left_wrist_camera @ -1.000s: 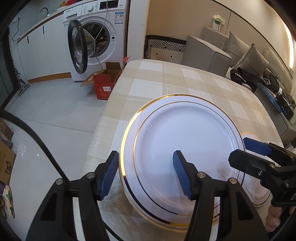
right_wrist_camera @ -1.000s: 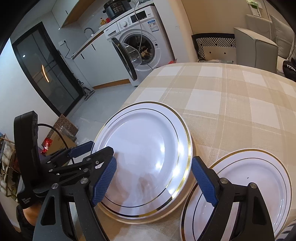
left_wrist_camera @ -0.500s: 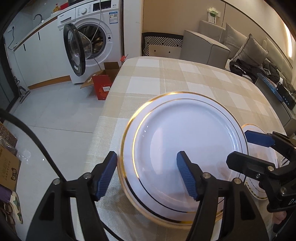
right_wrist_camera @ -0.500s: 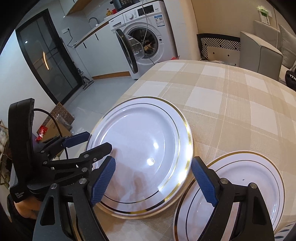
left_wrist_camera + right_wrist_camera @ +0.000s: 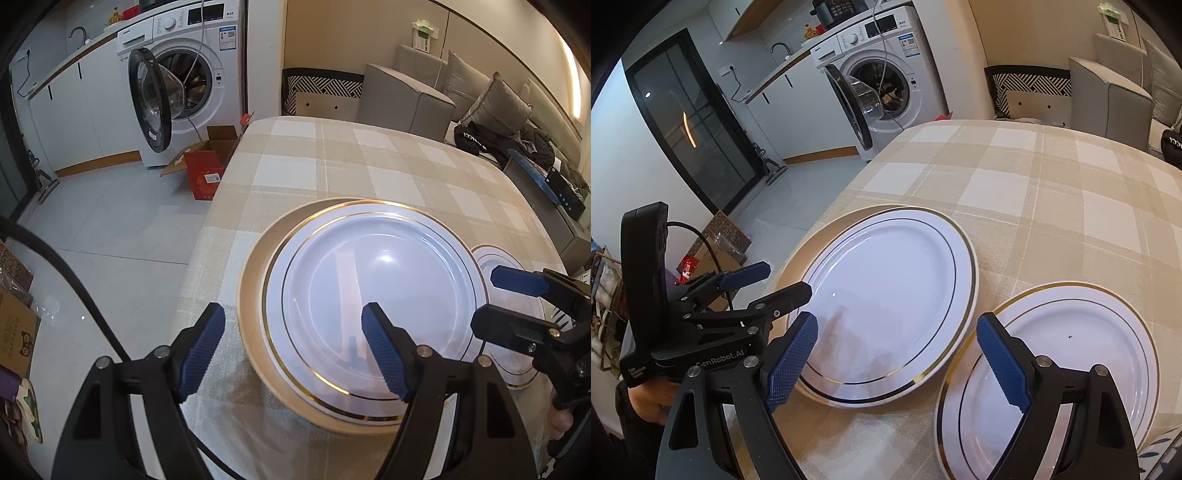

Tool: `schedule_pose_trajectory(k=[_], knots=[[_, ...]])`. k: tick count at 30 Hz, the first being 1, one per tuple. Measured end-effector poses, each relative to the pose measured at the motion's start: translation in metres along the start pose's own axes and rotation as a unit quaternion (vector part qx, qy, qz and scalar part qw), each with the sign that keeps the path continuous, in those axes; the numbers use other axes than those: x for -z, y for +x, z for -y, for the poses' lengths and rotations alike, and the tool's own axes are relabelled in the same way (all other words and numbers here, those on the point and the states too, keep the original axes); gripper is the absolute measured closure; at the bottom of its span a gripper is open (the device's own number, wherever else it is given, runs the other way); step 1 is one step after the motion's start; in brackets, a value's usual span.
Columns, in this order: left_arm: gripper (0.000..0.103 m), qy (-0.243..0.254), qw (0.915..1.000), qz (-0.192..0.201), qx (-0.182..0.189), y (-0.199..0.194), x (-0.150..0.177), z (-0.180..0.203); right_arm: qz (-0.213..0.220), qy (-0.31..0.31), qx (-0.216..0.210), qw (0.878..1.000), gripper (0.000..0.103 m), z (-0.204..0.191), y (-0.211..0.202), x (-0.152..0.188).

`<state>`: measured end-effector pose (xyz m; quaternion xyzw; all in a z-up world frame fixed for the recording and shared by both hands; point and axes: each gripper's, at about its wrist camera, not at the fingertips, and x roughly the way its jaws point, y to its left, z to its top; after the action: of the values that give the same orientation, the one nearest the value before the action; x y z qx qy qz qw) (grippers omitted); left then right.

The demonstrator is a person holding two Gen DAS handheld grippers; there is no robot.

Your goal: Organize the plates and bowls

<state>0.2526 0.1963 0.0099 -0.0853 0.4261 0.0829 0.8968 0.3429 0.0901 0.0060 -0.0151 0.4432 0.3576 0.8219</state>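
Both jaws wide, left gripper [image 5: 293, 349] lately opening off the large plate [image 5: 373, 295], now released.

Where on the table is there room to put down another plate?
The far half of the checked tablecloth, beyond the big plate toward the sofa, is bare. The near edge is crowded: the big plate sits on a plate beneath it, the small plate lies close beside it, and both tongs, left and right, hover there.

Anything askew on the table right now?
Yes: the large gold-rimmed plate sits off-centre on the beige plate beneath, shifted toward the smaller plate, leaving a crescent exposed. Nothing spilled or broken.
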Motion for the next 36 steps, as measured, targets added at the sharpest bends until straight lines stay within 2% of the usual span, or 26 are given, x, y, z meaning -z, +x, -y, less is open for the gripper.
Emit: schedule_pose_trajectory(k=[2, 4, 8, 13, 15, 24, 36], knots=[[0.025, 0.004, 1.0, 0.004, 0.006, -0.005, 0.003, 0.002, 0.002, 0.001, 0.002, 1.0, 0.013, -0.002, -0.003, 0.003], [0.018, 0.011, 0.9998, 0.009, 0.014, -0.012, 0.007, 0.005, 0.009, 0.011, 0.0, 1.0, 0.011, -0.002, -0.008, 0.008], [0.011, 0.021, 0.9991, 0.022, 0.03, -0.026, 0.014, 0.014, 0.022, 0.032, 0.0, 0.999, 0.008, -0.001, -0.021, 0.026], [0.003, 0.038, 0.9974, 0.032, 0.053, -0.043, 0.024, 0.032, 0.042, 0.029, 0.043, 0.998, 0.007, 0.001, -0.042, 0.057], [0.0, 0.043, 0.9966, 0.034, 0.062, -0.048, 0.028, 0.04, 0.045, 0.048, 0.063, 0.996, 0.006, 0.008, -0.05, 0.071], [0.0, 0.053, 0.9944, 0.031, 0.086, -0.058, 0.044, 0.069, 0.038, 0.066, 0.071, 0.995, 0.005, 0.019, -0.069, 0.114], [0.0, 0.056, 0.9936, 0.024, 0.095, -0.06, 0.058, 0.088, 0.048, 0.087, 0.082, 0.992, 0.005, 0.031, -0.073, 0.131]])
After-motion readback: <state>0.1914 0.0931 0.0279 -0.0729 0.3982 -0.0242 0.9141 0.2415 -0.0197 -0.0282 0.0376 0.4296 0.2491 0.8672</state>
